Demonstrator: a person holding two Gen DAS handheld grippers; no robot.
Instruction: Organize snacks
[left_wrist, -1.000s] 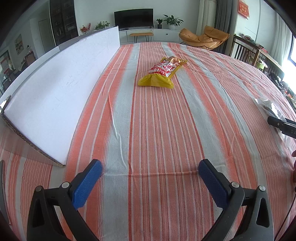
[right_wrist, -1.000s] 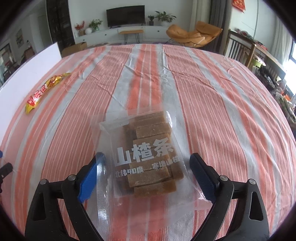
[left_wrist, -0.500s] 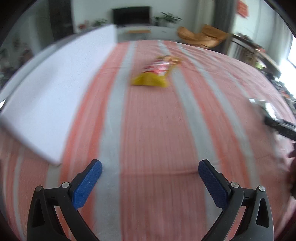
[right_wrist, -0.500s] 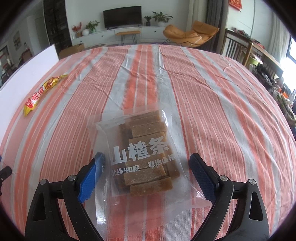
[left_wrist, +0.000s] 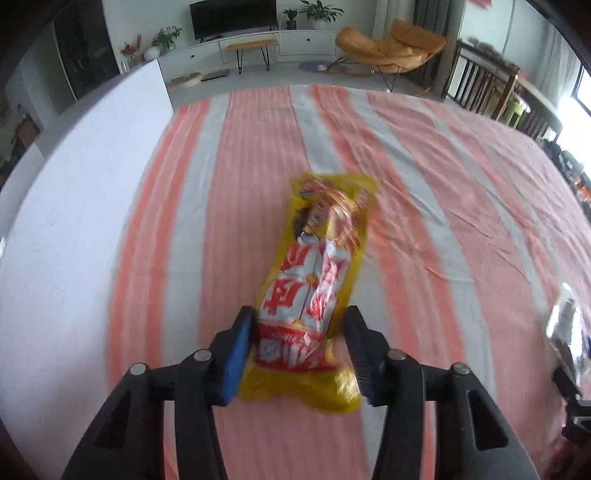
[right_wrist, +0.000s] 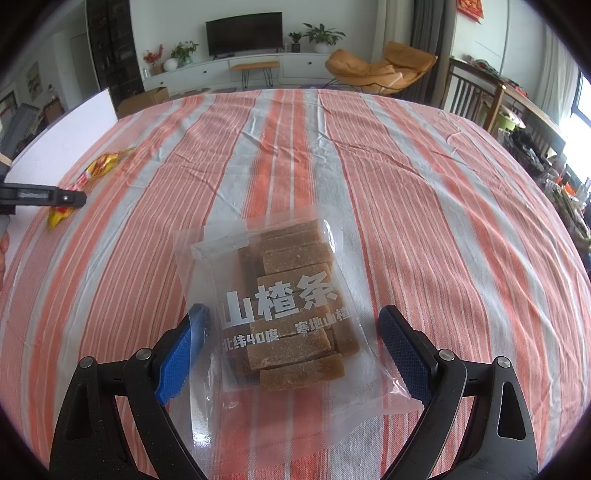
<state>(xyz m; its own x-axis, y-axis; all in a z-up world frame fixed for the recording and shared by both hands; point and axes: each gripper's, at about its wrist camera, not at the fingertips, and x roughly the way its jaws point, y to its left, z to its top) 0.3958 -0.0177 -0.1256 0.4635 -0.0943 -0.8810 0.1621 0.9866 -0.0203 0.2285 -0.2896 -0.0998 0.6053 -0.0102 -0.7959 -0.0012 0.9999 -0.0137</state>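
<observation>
A yellow and red snack bag (left_wrist: 314, 273) lies lengthwise on the striped tablecloth (left_wrist: 443, 184). My left gripper (left_wrist: 299, 350) is over the bag's near end. Its jaws are closing and the blue pads (left_wrist: 238, 350) touch both of the bag's edges. In the right wrist view the same yellow bag (right_wrist: 99, 166) shows far left under a black finger (right_wrist: 55, 197) of the left gripper. A clear bag of brown hawthorn strips (right_wrist: 291, 295) lies flat between the wide-apart pads of my right gripper (right_wrist: 291, 350), which stands open around it.
A large white board (left_wrist: 74, 221) lies along the left side of the table, close to the yellow bag. Beyond the table are a TV cabinet, an orange lounge chair (right_wrist: 380, 70) and wooden chairs at the right. A person's hand shows at the left edge.
My left gripper has travelled forward to the yellow bag, and its jaws have narrowed from wide apart onto the bag's near end. The right gripper and the hawthorn bag have not moved.
</observation>
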